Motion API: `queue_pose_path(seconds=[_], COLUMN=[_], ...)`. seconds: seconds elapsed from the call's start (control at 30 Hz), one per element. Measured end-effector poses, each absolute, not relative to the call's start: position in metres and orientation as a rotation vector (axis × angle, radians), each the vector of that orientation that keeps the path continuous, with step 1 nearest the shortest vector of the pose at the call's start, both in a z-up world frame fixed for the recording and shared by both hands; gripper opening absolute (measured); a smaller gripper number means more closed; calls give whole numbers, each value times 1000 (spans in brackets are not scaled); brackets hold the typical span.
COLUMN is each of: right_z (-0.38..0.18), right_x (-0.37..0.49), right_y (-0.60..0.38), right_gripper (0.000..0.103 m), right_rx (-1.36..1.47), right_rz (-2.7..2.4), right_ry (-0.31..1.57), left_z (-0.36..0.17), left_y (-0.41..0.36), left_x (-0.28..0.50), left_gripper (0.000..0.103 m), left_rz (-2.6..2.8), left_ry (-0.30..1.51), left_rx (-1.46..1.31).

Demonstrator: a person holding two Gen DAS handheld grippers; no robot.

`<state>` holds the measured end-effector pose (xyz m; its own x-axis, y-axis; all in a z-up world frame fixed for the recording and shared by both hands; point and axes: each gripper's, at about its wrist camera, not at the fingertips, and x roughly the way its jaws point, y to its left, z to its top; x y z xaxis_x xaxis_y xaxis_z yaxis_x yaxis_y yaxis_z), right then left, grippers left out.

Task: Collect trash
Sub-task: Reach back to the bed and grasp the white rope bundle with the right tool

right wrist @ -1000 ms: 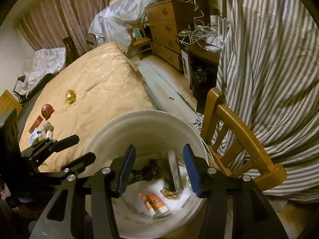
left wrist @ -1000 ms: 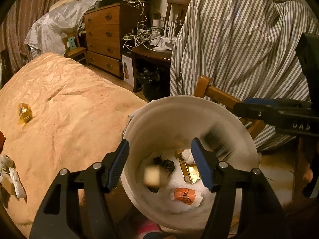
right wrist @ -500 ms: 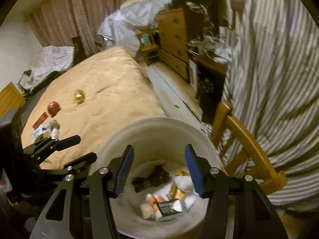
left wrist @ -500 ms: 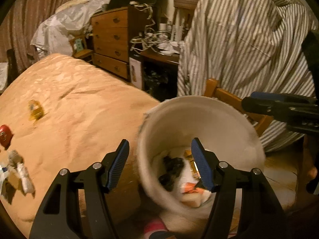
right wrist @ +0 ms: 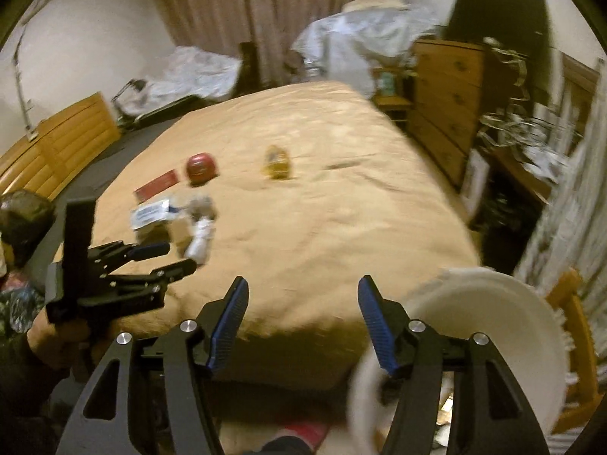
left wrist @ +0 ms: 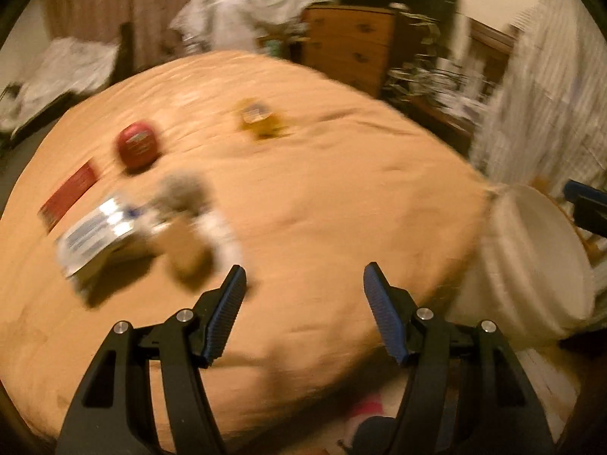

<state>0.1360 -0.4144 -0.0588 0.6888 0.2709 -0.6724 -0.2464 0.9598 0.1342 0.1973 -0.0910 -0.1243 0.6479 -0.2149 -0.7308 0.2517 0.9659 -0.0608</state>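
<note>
Several pieces of trash lie on the tan bedspread [left wrist: 322, 197]: a red round lid [left wrist: 137, 145], a flat red packet [left wrist: 70, 191], a silver-white wrapper [left wrist: 96, 237], crumpled grey-white paper [left wrist: 189, 197] and a yellow wrapper [left wrist: 260, 117]. My left gripper [left wrist: 303, 299] hangs open over the bed, just right of the wrapper pile, nothing between its fingers. My right gripper [right wrist: 301, 303] is over the bed's near edge, its jaws opening and empty. The white bucket [right wrist: 489, 326] stands at the bed's right side. In the right wrist view the left gripper [right wrist: 172, 256] points at the crumpled paper [right wrist: 201, 223].
A wooden dresser [right wrist: 444, 102] and a cluttered desk [right wrist: 531, 159] stand right of the bed. A wooden chair [right wrist: 573, 341] and striped cloth [left wrist: 550, 87] sit behind the bucket. Plastic-covered heaps [right wrist: 360, 38] are at the far end. A person's hand [right wrist: 49, 337] holds the left gripper.
Both grippers swung left from above the bucket to over the bed. The bucket slid to the right edge of both views. The trash pile came closer. The right gripper's jaws widened.
</note>
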Motion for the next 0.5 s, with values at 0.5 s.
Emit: queue_pose_path(seconds=[0.5], right_z=[-140], right_x=[244], right_y=[-245], right_gripper=[44], right_rx=[72], right_rz=[564], right_ry=[936], left_z=[-185], left_y=[23], left_x=[231], left_gripper=[45], left_rz=[-130], left_ry=[928], left_rx=[-85])
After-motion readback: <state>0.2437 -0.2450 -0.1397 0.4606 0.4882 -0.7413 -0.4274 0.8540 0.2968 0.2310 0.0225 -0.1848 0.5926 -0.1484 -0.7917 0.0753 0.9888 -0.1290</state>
